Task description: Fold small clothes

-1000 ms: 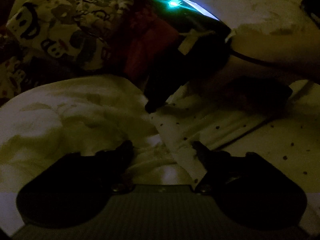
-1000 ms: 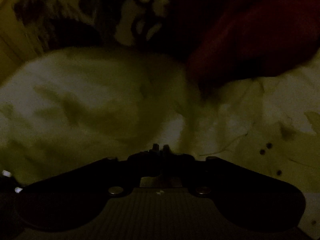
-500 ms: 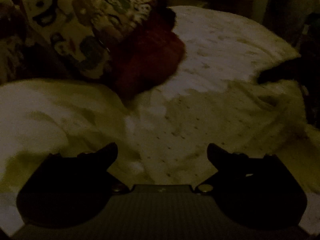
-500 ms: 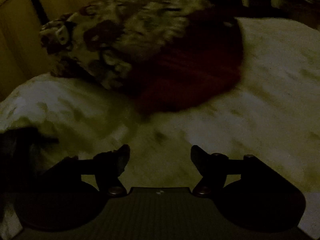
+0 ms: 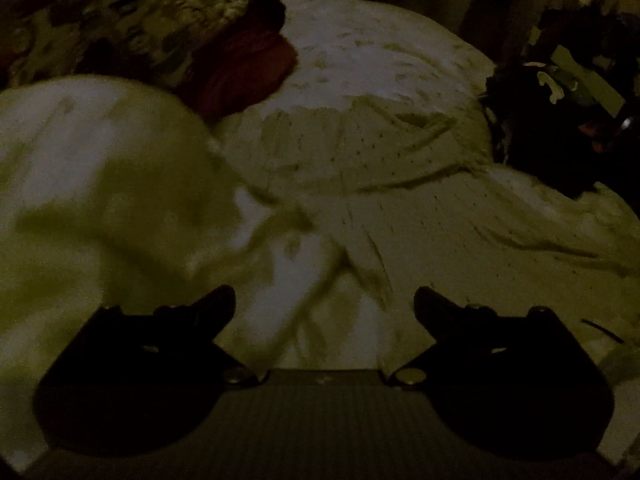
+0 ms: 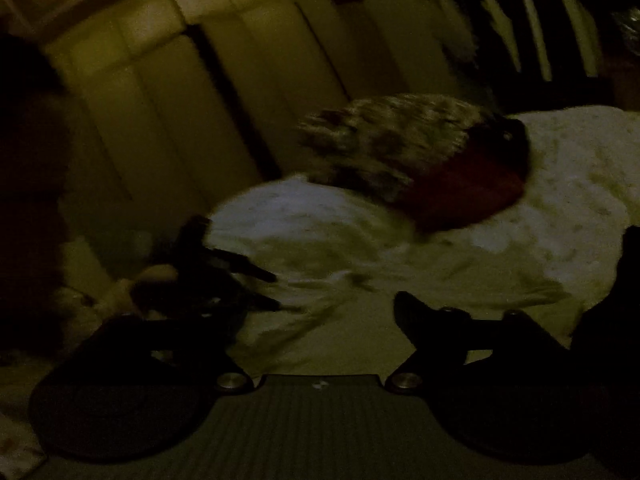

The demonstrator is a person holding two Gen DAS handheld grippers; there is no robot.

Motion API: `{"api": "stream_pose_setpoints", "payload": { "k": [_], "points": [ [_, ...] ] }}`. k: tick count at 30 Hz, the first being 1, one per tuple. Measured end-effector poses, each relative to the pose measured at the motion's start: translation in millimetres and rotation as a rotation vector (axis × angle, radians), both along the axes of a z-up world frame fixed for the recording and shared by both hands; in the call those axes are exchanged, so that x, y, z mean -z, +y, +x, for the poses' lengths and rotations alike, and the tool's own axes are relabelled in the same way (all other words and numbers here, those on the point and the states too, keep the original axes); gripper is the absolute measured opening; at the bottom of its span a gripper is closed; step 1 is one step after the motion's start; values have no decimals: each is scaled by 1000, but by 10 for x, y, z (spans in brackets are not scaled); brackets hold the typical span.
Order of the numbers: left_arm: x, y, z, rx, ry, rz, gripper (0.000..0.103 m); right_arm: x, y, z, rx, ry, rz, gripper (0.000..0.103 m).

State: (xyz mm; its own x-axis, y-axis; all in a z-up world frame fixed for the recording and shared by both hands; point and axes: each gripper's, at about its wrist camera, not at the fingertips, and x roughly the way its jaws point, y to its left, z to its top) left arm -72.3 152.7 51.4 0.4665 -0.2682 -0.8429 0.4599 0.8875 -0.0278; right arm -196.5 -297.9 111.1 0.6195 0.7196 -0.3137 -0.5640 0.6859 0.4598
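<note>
Pale bed [image 5: 380, 48] wide below; dotted garment [image 5: 400, 168] spread mid-bed, right of centre, pile [image 6: 400, 140] far left. Left gripper [image 5: 324, 304], right gripper [image 6: 316, 312] — jaws just opened wide, nothing between. Next, likely: pinch a near hem, fold flat.

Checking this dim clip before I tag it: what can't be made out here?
- Left wrist view: the dotted garment is dim, so its type and fold state are unreadable.
- Right wrist view: motion blur smears the patterned cloth.
- Right wrist view: the left hand-held gripper is a dark silhouette.
</note>
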Motion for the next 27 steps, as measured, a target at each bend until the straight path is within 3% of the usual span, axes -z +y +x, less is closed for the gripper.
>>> {"api": "stream_pose_setpoints", "payload": {
  "k": [4, 8, 10, 13, 15, 17, 21, 24, 26, 27],
  "points": [
    [128, -88, -365, 7, 18, 2, 84, 249, 112, -103, 103, 158, 8, 103],
    [325, -218, -539, -32, 33, 28, 76, 725, 272, -36, 201, 315, -177, 103],
    [342, -255, -639, -21, 20, 29, 76, 895, 309, -64, 245, 336, -261, 103],
    [368, -272, -680, -16, 62, -33, 76, 1042, 207, -155, 323, 360, -274, 103],
    [413, -305, -705, -18, 64, -12, 76, 1108, 136, -220, 369, 372, -302, 103],
    [446, -330, -724, -28, 55, 14, 76, 1162, 83, -272, 385, 383, -300, 103],
    [497, -354, -755, -35, 81, -18, 75, 1254, 11, -384, 407, 418, -274, 103],
    [577, -415, -795, -27, 69, 5, 74, 1332, -55, -494, 384, 458, -171, 96],
    [623, -422, -778, -52, 62, 8, 64, 1411, -71, -500, 382, 480, -140, 90],
    [632, -415, -767, -68, 64, -2, 53, 1444, -70, -488, 397, 483, -144, 80]
  ]
}}
